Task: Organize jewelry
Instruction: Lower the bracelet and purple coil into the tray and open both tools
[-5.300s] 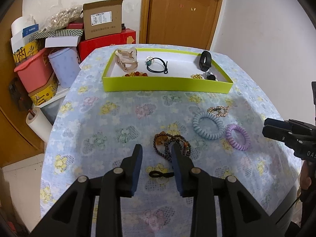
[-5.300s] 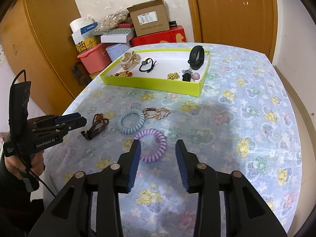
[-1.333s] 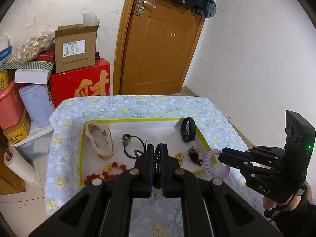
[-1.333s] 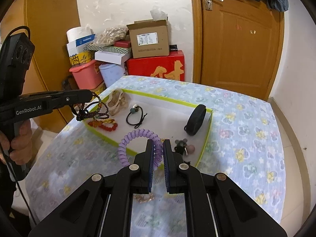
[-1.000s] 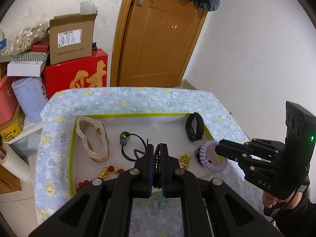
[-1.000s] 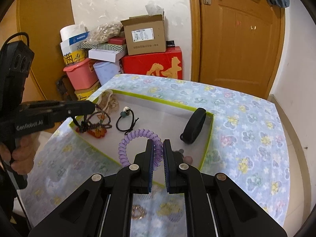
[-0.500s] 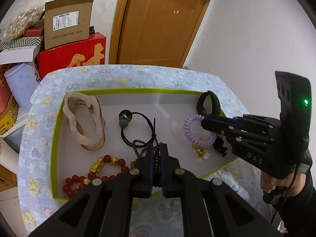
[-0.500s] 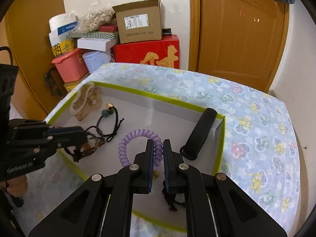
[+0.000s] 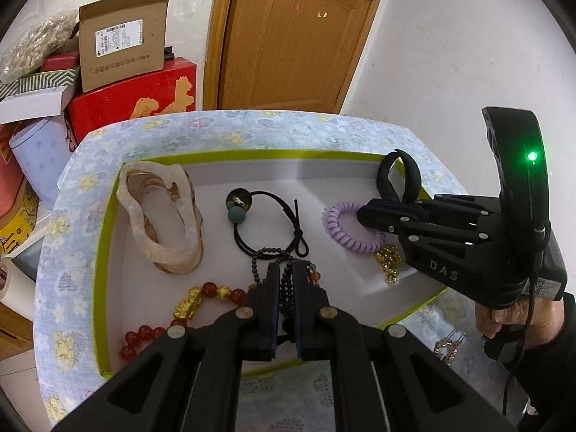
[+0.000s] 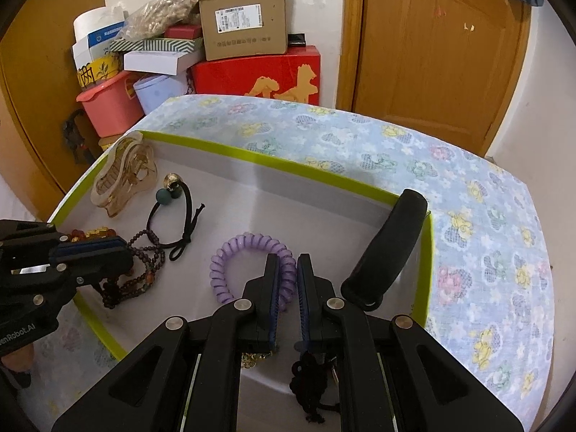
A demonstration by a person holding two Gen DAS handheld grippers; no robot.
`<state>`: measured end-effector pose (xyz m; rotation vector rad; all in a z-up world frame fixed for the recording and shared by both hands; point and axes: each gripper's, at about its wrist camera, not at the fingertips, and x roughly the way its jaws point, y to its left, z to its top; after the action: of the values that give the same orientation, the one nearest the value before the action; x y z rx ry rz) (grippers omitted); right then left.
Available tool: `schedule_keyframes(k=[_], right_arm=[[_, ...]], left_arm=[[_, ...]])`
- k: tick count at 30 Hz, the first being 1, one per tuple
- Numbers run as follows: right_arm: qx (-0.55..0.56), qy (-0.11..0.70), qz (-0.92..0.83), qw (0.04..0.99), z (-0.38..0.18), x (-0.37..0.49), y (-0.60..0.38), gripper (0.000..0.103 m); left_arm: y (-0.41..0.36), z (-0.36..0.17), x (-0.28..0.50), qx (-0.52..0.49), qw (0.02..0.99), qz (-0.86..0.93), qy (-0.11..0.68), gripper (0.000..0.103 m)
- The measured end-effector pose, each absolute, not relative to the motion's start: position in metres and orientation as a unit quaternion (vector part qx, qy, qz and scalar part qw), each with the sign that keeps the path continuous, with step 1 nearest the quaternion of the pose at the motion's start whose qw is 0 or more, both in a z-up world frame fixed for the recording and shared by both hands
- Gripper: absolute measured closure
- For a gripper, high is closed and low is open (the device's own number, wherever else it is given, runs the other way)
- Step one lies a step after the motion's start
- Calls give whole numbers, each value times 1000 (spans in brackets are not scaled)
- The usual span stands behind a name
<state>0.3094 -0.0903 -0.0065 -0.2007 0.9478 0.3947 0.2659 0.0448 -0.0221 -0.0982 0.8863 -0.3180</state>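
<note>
both grippers lowered their jewelry into tray (image 9: 100,252).

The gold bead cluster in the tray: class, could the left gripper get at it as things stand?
Probably not yet. The left gripper is shut on the dark bead bracelet, and the right gripper hangs just above the gold bead cluster.

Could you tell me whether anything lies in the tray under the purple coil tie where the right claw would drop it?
Nothing directly under the purple coil tie: bare tray floor. The black band and gold beads lie close beside.
</note>
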Motion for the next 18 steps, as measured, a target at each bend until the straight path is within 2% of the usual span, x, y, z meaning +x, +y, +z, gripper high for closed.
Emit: schedule_keyframes(k=[3,7,18], right_arm=[[-95,453,190,866,-5,308,-90,86],[-92,449,193,868,-3,304,-91,79],[-71,419,210,880,34,265,-107,76]], left_arm=[[46,-19,264,-48,892,-152,423,94],[49,-9,258,-50,898,-151,409,75],[62,22,201,-33,922,-107,371,75]])
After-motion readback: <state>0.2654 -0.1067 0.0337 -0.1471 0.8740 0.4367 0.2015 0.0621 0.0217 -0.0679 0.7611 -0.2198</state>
